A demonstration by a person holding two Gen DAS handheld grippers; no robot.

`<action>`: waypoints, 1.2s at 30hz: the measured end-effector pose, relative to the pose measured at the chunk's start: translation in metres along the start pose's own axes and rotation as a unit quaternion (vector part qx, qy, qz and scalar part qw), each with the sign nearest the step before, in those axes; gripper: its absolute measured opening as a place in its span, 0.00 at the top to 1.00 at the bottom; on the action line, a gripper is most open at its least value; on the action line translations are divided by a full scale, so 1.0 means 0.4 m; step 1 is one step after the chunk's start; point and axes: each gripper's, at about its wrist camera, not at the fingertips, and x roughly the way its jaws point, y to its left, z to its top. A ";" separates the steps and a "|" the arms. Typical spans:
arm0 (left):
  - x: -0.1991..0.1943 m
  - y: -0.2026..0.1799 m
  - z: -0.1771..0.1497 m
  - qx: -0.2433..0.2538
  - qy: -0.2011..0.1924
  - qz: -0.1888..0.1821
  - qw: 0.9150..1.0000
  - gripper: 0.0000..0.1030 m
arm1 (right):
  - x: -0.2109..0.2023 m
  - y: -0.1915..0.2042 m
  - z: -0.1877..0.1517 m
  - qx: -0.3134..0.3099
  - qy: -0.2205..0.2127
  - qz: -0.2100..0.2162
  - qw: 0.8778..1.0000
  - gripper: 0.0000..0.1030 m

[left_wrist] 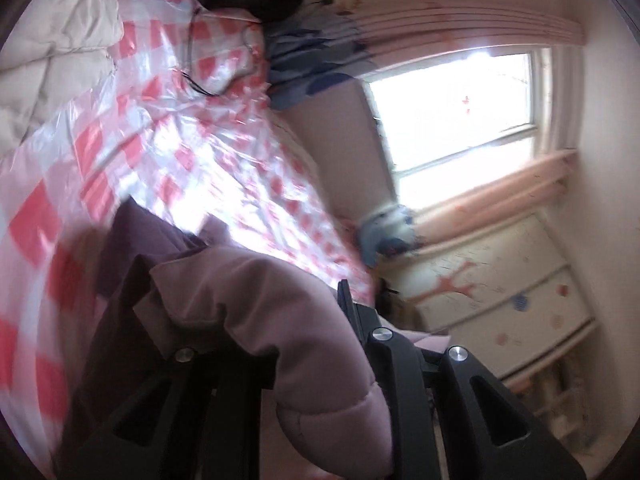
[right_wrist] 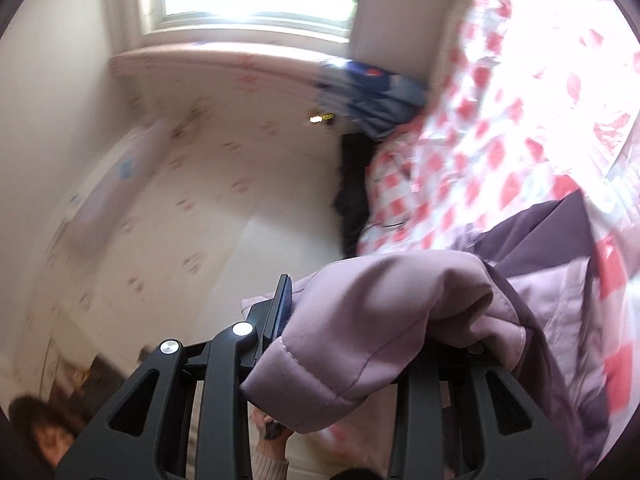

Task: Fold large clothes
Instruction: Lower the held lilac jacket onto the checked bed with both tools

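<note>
The left gripper [left_wrist: 280,320] is seen closed down on a thick fold of the mauve padded jacket [left_wrist: 280,308]; one black finger [left_wrist: 348,304] stands clear at the fabric's edge while the other is buried under the quilting. The right gripper [right_wrist: 360,312] is likewise clamped on the jacket [right_wrist: 380,312], with its visible finger [right_wrist: 280,304] pressed against a stitched hem and the rest draped over the jaws. The garment is thus held at two points, probably so that it can be carried taut between them and laid down as one fold rather than dragged.

Beyond the grippers, the darker lining of the jacket is shown hanging toward the red-and-white checked plastic sheet [left_wrist: 132,152], which is spread over the bed, presumably to serve as a clean folding surface. A cream quilt [left_wrist: 60,40] is bunched at the far side of it, and blue clothes [right_wrist: 372,96] are heaped at its edge, below the bright window [left_wrist: 460,120]. Both views are smeared by blur. The fold is judged to be midway, the jacket not yet being set down.
</note>
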 end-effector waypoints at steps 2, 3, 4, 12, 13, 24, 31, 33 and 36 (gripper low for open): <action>0.059 0.046 0.023 -0.012 -0.002 0.025 1.000 0.83 | 0.044 -0.073 0.029 0.022 -0.005 -0.033 0.999 0.71; 0.083 0.073 0.028 -0.015 -0.002 0.041 0.999 0.83 | 0.060 -0.111 0.037 0.031 -0.005 -0.045 0.999 0.71; 0.113 0.109 0.032 -0.024 0.001 0.060 0.998 0.83 | 0.082 -0.159 0.044 0.043 -0.005 -0.063 0.997 0.71; 0.225 0.285 0.025 -0.062 0.025 0.128 0.990 0.77 | 0.182 -0.366 0.049 0.090 0.013 -0.129 0.987 0.70; 0.224 0.280 0.029 -0.068 0.030 0.124 0.990 0.74 | 0.185 -0.369 0.054 0.099 0.016 -0.129 0.987 0.66; 0.149 -0.141 -0.055 0.179 -0.015 0.082 0.980 0.08 | 0.283 0.005 -0.076 -0.233 0.076 -0.254 0.936 0.07; 0.545 -0.164 -0.218 0.360 0.128 0.225 0.896 0.08 | 0.623 -0.140 -0.156 -0.326 0.187 -0.420 0.826 0.07; 0.625 -0.055 -0.179 0.309 0.153 0.278 0.896 0.08 | 0.664 -0.215 -0.144 -0.310 0.188 -0.430 0.827 0.07; 0.673 0.070 -0.124 0.251 0.157 0.293 0.909 0.08 | 0.714 -0.276 -0.113 -0.302 0.191 -0.430 0.829 0.07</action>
